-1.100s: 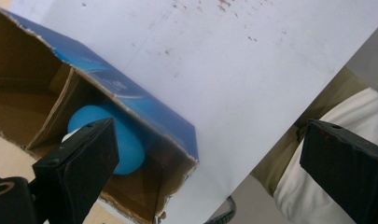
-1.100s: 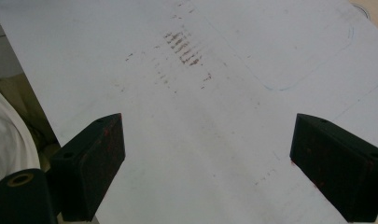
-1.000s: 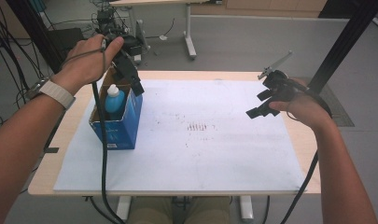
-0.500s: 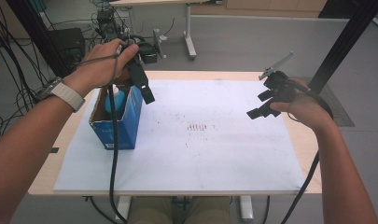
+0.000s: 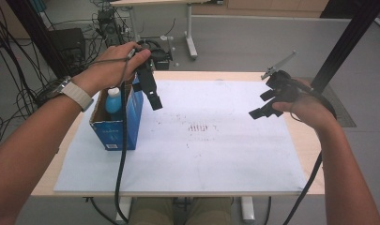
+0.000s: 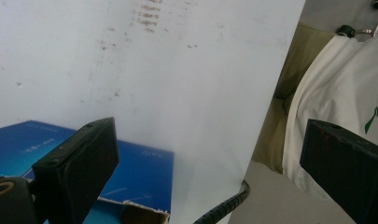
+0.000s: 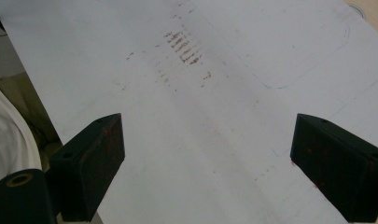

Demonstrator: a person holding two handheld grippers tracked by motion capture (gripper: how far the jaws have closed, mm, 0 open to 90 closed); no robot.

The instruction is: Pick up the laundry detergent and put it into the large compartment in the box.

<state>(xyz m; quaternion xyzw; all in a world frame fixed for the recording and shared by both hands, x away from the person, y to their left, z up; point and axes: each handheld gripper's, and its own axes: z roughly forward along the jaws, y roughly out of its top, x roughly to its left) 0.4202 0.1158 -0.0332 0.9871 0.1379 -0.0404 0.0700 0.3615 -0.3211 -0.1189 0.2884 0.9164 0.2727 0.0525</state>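
A blue cardboard box stands open-topped on the left of the white sheet, with a blue bottle with a white cap upright inside it. My left gripper hangs just right of the box's top edge, jaws wide open and empty. In the left gripper view the left gripper looks down past the box onto the sheet. My right gripper hovers over the sheet's right side, open and empty. Below the right gripper lies the sheet's patch of brown marks.
The sheet covers most of a wooden table. A black post rises at the back right. Cables trail from both grippers over the table's front edge. Desk legs and cabling stand on the floor behind.
My left gripper has moved right and slightly toward me, from over the box's opening to beside its right edge. The bottle stays in the box. The right gripper has barely moved.
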